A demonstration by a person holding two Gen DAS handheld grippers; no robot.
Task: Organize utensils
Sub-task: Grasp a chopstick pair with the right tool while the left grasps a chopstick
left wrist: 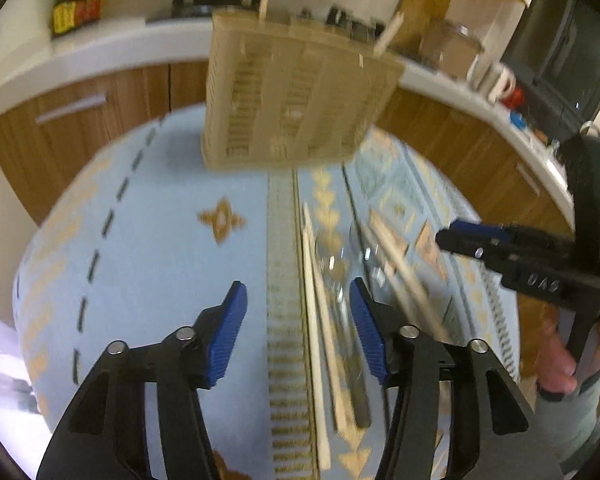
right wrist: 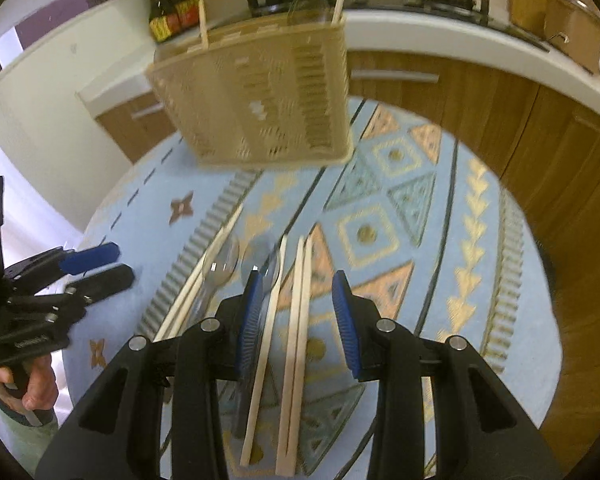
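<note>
A beige slotted utensil holder (left wrist: pixel 296 100) stands at the far side of the round table, with a few wooden chopsticks sticking up from it; it also shows in the right wrist view (right wrist: pixel 260 96). Wooden chopsticks (right wrist: pixel 296 320) and clear plastic spoons (right wrist: pixel 224 264) lie on the patterned cloth. My right gripper (right wrist: pixel 296 320) is open and hovers over a chopstick pair, which lies between its jaws. My left gripper (left wrist: pixel 298 332) is open above the chopsticks (left wrist: pixel 320 320) and spoons (left wrist: pixel 332 264), left of the right gripper (left wrist: pixel 472 240).
The round table has a light blue patterned cloth (left wrist: pixel 140 240). Wooden kitchen cabinets (right wrist: pixel 480 92) and a white counter (left wrist: pixel 100 52) with sauce bottles (right wrist: pixel 172 8) and a stove lie behind it. The left gripper (right wrist: pixel 92 264) shows at the left of the right wrist view.
</note>
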